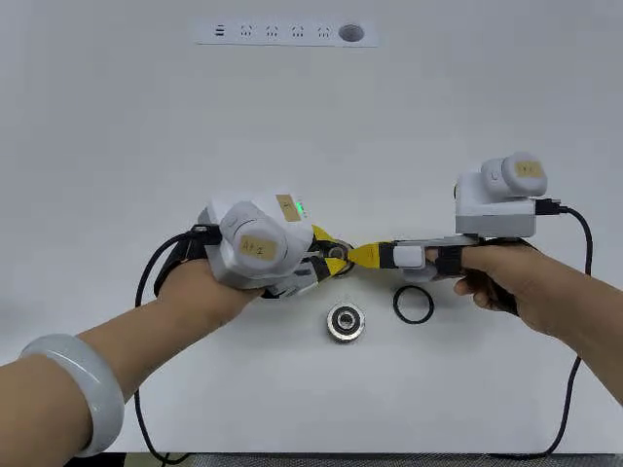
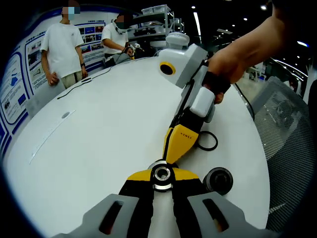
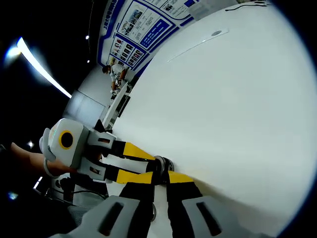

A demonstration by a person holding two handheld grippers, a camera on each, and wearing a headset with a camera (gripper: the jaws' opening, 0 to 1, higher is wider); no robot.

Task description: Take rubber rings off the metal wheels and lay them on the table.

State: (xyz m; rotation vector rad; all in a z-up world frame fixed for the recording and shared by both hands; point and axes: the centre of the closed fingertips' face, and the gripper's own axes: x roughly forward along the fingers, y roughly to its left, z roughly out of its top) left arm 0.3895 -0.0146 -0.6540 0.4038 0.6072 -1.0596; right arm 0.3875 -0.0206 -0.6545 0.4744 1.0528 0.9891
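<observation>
Over the tabletop (image 1: pixel 117 146), the left gripper (image 1: pixel 336 259), jaws pinching the held wheel (image 2: pixel 162 174), should clamp firm while the right gripper (image 1: pixel 361 256) peels its rubber ring evenly outward. The right jaws nearly meet at the rim; whether they grip rubber I cannot tell. A second wheel (image 1: pixel 345 321) and a freed ring (image 1: pixel 413 305) lie nearby.

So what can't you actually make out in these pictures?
Head view: the left tool and right tool cover most of the held wheel; its ring can't be judged.
Right gripper view: whether the right tool pinches anything is unclear, as the tips overlap there.
Head view: the loose wheel is too small to tell if it wears a ring.
</observation>
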